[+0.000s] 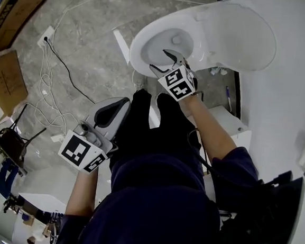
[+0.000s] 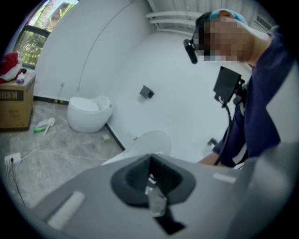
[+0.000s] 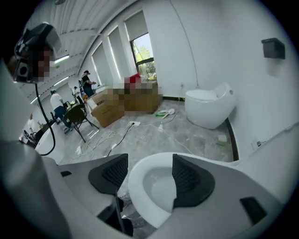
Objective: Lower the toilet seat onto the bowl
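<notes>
Grey floor point(image 1: 83, 59), toilet bowl point(image 3: 136, 182) rim between right gripper's point(image 3: 148, 175) parted jaws; only its own view shows left gripper's point(image 2: 150, 177) jaws meeting

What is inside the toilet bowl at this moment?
The bowl looks bare white inside, with one small round spot in it. The right tongs straddle its front rim, open, and cover the inside there.

No writing can be read anywhere. The cardboard box point(image 1: 14, 3), well left of the toilet bowl point(image 1: 136, 47), carries a strip of dark print, too small to make out.
</notes>
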